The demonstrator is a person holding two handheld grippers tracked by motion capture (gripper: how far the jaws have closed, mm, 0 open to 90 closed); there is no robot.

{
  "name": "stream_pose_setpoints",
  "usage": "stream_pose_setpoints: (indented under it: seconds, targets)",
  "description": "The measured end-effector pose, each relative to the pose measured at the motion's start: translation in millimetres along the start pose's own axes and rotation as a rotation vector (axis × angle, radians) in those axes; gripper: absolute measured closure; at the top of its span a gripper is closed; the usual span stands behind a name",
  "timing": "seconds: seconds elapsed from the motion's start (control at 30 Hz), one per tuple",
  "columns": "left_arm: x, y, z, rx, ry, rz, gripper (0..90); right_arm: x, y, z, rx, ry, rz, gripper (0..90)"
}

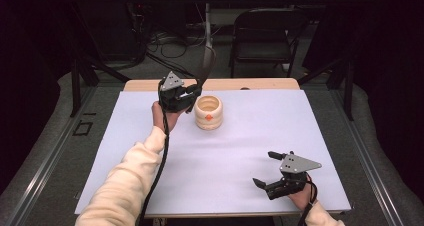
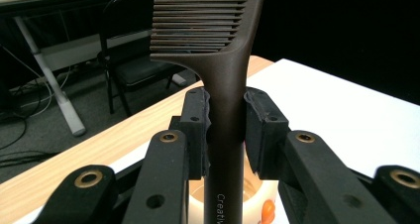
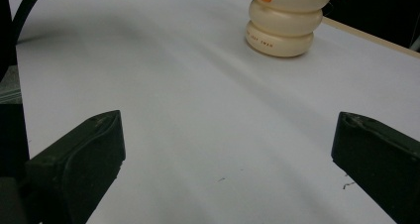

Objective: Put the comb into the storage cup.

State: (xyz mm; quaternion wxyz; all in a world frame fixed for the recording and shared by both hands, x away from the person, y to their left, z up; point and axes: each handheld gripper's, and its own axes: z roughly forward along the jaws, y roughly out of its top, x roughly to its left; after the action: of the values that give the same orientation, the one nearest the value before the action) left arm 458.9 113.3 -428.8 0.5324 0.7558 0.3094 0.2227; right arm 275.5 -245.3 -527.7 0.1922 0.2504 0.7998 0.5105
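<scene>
Comb clamped upright in the left claw above the cream holder

Comb is the dark brown piece here, and it stands upright with its handle pinched between the two jaws of the left claw. In the left gripper view the teeth reach out to the left above the jaws, while the handle runs down between the pads and carries pale lettering near its lower end. In the high view the comb rises from the claw toward the far edge of the desk, which is covered by a white sheet with a wooden strip showing along its far side.

Just beside the left claw, on its right in the high view, sits a cream ribbed holder with an open top and a small orange mark on its near side. The left gripper view shows the holder directly below the comb's handle; whether the handle touches it cannot be told.

Near the front right corner of the desk, the right claw hovers low with its jaws spread wide apart and nothing between them, well apart from the holder.
</scene>
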Motion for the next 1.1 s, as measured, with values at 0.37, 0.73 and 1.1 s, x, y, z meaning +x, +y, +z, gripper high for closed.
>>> stream_pose_setpoints:
  seconds: [0.37,0.73,1.1]
  targets:
    - [1.1,2.2,11.2,-0.014,-0.004,-0.005,72.7,-0.5,-0.1,-0.5,0.000,-0.004,-0.001,0.0]
    - [5.0,5.7,14.9,-0.032,0.001,-0.013,72.7,-0.2,-0.1,-0.3,0.001,-0.004,0.002,0.0]
    - [5.4,10.6,17.9,-0.038,-0.001,-0.012,72.6,-0.5,-0.1,-0.4,-0.001,-0.004,0.002,0.0]
